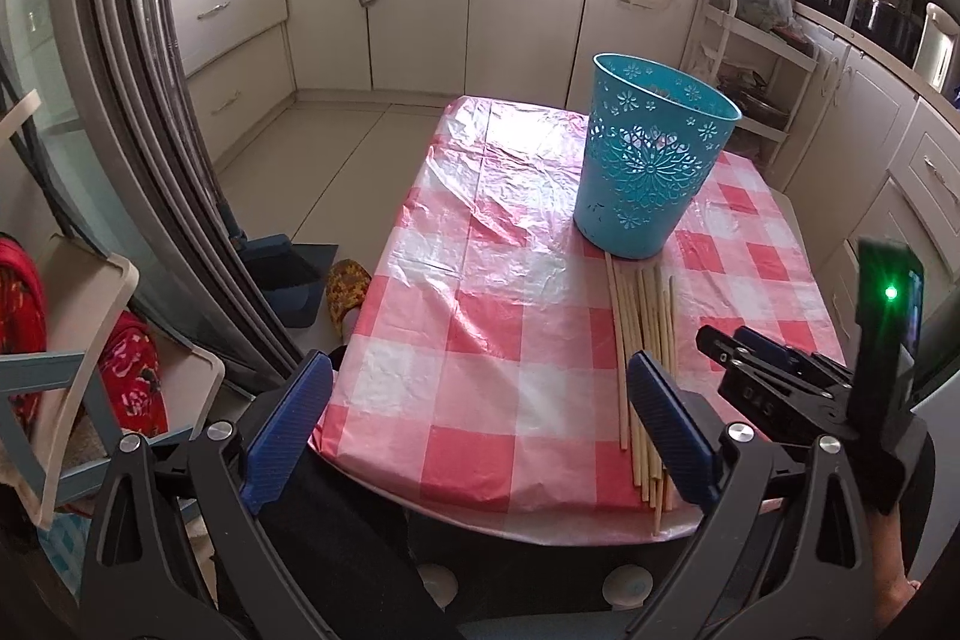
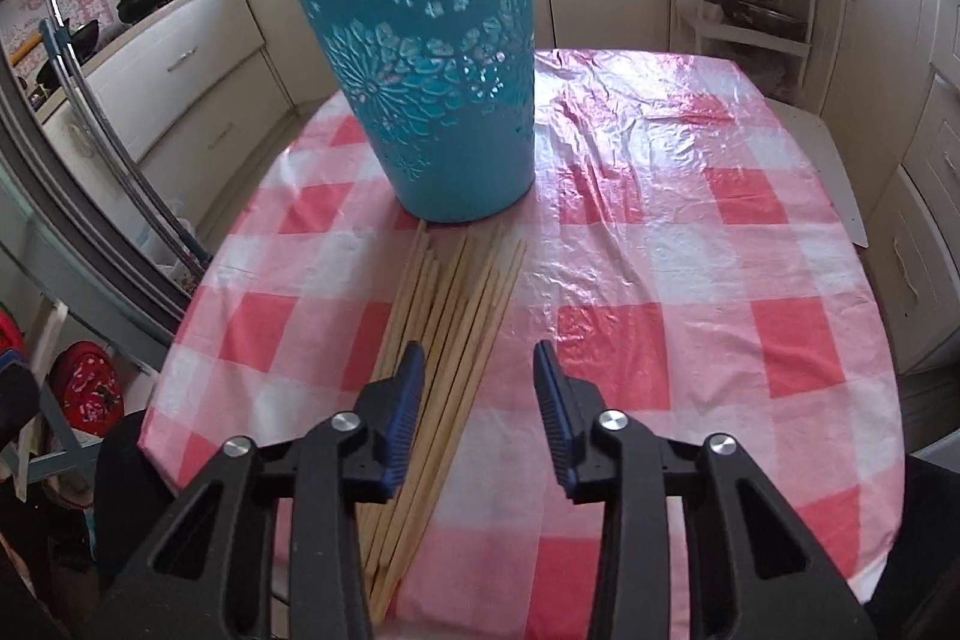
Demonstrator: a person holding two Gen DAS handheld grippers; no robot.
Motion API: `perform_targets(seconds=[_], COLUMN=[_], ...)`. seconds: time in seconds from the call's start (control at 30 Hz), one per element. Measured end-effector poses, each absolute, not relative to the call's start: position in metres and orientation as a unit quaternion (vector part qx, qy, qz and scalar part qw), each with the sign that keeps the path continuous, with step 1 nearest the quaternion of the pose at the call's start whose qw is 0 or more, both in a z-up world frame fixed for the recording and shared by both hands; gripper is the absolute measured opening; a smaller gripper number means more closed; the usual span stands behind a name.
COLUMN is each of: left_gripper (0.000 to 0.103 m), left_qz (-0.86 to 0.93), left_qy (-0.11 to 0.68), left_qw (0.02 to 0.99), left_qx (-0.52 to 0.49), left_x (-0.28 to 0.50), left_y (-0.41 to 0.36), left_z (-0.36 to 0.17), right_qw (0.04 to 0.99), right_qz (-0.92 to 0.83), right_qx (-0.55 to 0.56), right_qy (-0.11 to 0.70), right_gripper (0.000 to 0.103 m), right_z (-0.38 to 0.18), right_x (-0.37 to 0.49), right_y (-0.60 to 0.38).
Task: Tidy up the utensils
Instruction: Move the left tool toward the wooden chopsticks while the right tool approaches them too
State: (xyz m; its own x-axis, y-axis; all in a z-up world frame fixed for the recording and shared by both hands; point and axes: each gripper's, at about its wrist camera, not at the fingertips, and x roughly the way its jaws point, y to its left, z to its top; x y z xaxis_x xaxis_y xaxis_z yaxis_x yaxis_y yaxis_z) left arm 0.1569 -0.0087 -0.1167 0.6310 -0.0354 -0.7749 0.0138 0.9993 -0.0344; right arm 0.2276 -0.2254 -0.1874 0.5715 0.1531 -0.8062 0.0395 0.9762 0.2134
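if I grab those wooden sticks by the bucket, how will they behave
The sticks look thin and stiff, probably light. Lying loose in a fan, they would likely scatter or roll if nudged. Long and slim, one gripped near its end may droop or slip.

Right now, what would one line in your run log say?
stage: approach | chopsticks: lying bundled on checked tablecloth, tips near teal basket | right gripper: open over them, nothing gripped | left gripper: open, empty

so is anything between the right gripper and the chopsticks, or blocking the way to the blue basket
Nothing visible. The right gripper hangs open right over the chopsticks, which lie loose on the tablecloth. Their far ends reach the foot of the blue basket, which stands upright with its mouth open.
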Motion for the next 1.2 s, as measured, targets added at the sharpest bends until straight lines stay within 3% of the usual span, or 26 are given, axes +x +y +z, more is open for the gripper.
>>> perform_targets(seconds=[0.07, 0.3, 0.37, 0.5, 0.77, 1.2], left_gripper=[0.094, 0.094, 0.095, 0.094, 0.094, 0.09], left_qz=[-0.018, -0.016, -0.018, -0.03, -0.048, -0.032], left_qy=[0.442, 0.457, 0.463, 0.479, 0.507, 0.53], left_qw=[0.897, 0.889, 0.886, 0.877, 0.86, 0.846], left_qx=[-0.016, -0.002, 0.004, 0.011, 0.028, 0.039], left_x=[0.172, 0.204, 0.213, 0.233, 0.28, 0.306], left_y=[-0.01, -0.019, -0.024, -0.039, -0.081, -0.091], left_z=[-0.126, -0.148, -0.155, -0.172, -0.21, -0.238], right_qw=[0.875, 0.878, 0.882, 0.881, 0.866, 0.873], right_qz=[0.036, 0.036, 0.045, 0.082, 0.122, 0.091], right_qx=[0.127, 0.119, 0.107, 0.091, 0.169, 0.087], right_qy=[0.465, 0.463, 0.457, 0.456, 0.455, 0.471], right_gripper=[0.025, 0.02, 0.014, 0.014, 0.014, 0.014], right_z=[-0.199, -0.212, -0.213, -0.215, -0.216, -0.218], right_x=[0.248, 0.269, 0.275, 0.277, 0.274, 0.28], right_y=[-0.217, -0.218, -0.215, -0.225, -0.267, -0.256])
